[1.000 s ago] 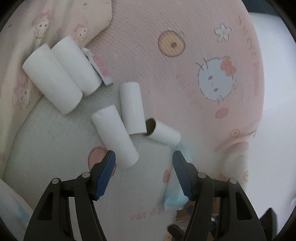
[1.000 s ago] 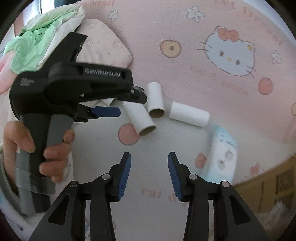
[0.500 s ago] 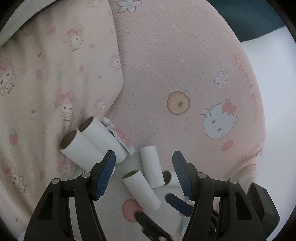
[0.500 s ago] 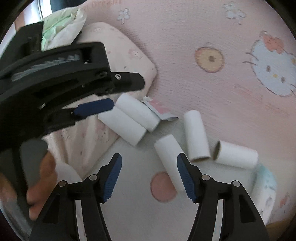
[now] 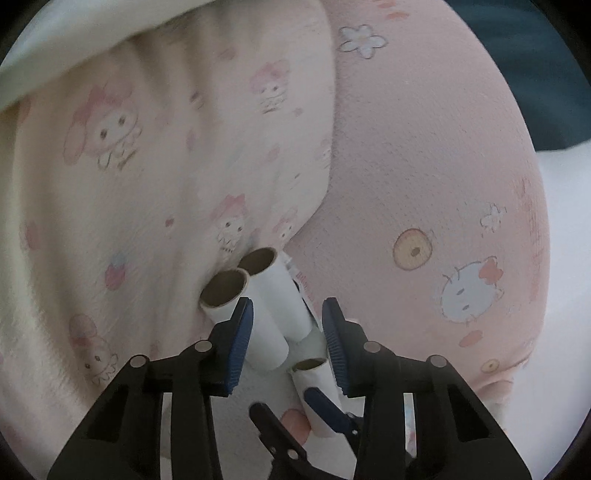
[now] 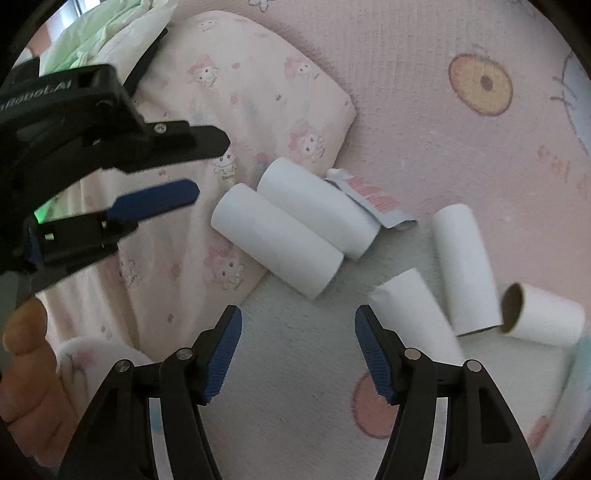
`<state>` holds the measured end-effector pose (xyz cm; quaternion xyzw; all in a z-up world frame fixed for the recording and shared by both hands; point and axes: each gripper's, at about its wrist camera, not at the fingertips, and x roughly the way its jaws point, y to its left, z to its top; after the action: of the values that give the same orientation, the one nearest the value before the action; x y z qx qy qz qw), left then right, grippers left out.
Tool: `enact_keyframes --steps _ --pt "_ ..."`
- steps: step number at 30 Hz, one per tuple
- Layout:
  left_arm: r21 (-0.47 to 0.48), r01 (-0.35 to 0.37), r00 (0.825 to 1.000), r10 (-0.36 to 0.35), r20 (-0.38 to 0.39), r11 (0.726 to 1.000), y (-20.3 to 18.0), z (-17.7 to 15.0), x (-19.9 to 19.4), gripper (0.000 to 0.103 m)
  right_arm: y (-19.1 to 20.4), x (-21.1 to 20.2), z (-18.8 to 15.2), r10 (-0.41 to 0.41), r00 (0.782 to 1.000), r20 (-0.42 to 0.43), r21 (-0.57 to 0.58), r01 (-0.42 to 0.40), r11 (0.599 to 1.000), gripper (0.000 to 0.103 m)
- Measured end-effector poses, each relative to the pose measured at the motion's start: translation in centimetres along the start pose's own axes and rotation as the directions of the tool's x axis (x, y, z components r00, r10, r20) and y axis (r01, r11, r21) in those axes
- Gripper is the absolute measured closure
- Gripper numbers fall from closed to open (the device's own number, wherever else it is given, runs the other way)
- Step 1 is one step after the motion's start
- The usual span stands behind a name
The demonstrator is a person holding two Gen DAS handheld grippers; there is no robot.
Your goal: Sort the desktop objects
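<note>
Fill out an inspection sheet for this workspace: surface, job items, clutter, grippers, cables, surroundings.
Surface: pink cartoon-print blanket, with a pillow on it.
Job items: five cardboard tubes lying down; two large tubes side by side, touching; three small tubes to their right.
Clutter: crumpled wrapper beside the large tubes; green cloth at far left.
Grippers: left gripper open, above the large pair; right gripper open, empty.
Cables: nothing seen.
Surroundings: nothing seen clearly.

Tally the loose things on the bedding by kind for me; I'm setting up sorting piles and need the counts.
White cardboard tubes: 5
Crumpled wrappers: 1
Total: 6
</note>
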<state>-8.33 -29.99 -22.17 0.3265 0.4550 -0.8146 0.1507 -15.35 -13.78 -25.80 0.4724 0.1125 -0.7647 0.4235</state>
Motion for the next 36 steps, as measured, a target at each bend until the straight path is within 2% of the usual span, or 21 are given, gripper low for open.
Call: enact_keyframes --steps 2,5,8,10,12,15,16,18,23,24,25,27,28,29,32,36 --pt "-0.015 -0.006 1.000 0.006 0.006 1.000 0.2 0.0 0.1 0.061 -0.1 0.6 0.2 0.007 1.000 0.003 0.015 -0.007 1.000 0.042" --pt "-0.023 -0.059 0.998 0.059 0.021 0.998 0.3 0.0 0.2 0.061 0.0 1.2 0.6 0.003 1.000 -0.005 0.028 -0.003 1.000 0.042" --pt "-0.030 -0.100 0.995 0.100 -0.012 0.994 0.1 0.3 1.5 0.061 0.2 1.7 1.0 -0.011 1.000 -0.008 0.017 0.011 1.000 0.041" --pt "-0.014 -0.128 0.991 0.128 -0.034 0.992 -0.3 0.5 2.4 0.061 0.6 2.3 1.3 -0.021 0.999 -0.024 0.001 0.021 1.000 0.042" --pt "0.016 -0.140 0.990 0.140 -0.023 0.990 -1.0 0.4 2.6 0.060 0.9 2.7 1.4 -0.022 0.999 -0.030 -0.021 0.021 1.000 0.042" --pt "0.022 -0.130 0.991 0.130 -0.034 0.991 -0.8 0.4 2.5 0.061 1.4 3.5 1.5 -0.030 0.998 -0.053 -0.042 0.027 0.999 0.043" --pt "0.013 -0.125 0.991 0.126 -0.041 0.992 -0.2 0.4 2.3 0.061 1.4 3.7 1.5 -0.026 0.998 -0.058 -0.038 0.024 0.999 0.049" --pt "-0.015 -0.110 0.993 0.109 -0.052 0.994 0.6 0.8 1.8 0.063 1.4 4.0 1.5 -0.016 0.998 -0.053 -0.021 0.015 1.000 0.051" --pt "-0.110 -0.029 0.994 0.017 -0.106 0.993 2.1 1.5 1.6 0.066 1.1 4.0 1.4 0.019 0.998 -0.052 0.022 -0.018 1.000 0.051" --pt "-0.129 0.000 0.990 -0.018 -0.136 0.992 2.5 1.5 1.8 0.066 1.1 3.8 1.3 0.020 0.998 -0.052 0.027 -0.019 0.999 0.051" --pt "-0.142 0.043 0.979 -0.070 -0.192 0.989 2.6 1.4 2.4 0.066 1.3 3.5 1.2 0.017 0.999 -0.046 0.024 -0.016 1.000 0.051" --pt "-0.152 0.114 0.934 -0.159 -0.321 0.982 2.3 0.8 4.1 0.067 1.8 2.4 0.9 0.042 0.999 -0.014 0.014 -0.042 0.999 0.051" --pt "-0.131 0.120 0.923 -0.159 -0.349 0.984 1.8 0.6 4.3 0.067 2.2 1.8 0.8 0.043 0.999 -0.002 0.007 -0.043 0.999 0.051" --pt "-0.097 0.105 0.928 -0.133 -0.347 0.990 1.3 0.4 4.2 0.067 2.9 1.1 0.7 0.034 0.999 0.012 -0.014 -0.034 0.999 0.051" --pt "-0.017 0.036 0.975 -0.039 -0.217 0.999 0.4 0.6 2.1 0.067 3.5 -0.2 0.3 -0.034 0.999 0.041 -0.042 0.036 0.998 0.052" --pt "-0.031 0.007 0.992 -0.011 -0.123 0.999 0.8 1.3 1.1 0.063 1.4 -0.4 0.2 -0.028 0.999 0.039 0.069 0.025 0.997 0.051"
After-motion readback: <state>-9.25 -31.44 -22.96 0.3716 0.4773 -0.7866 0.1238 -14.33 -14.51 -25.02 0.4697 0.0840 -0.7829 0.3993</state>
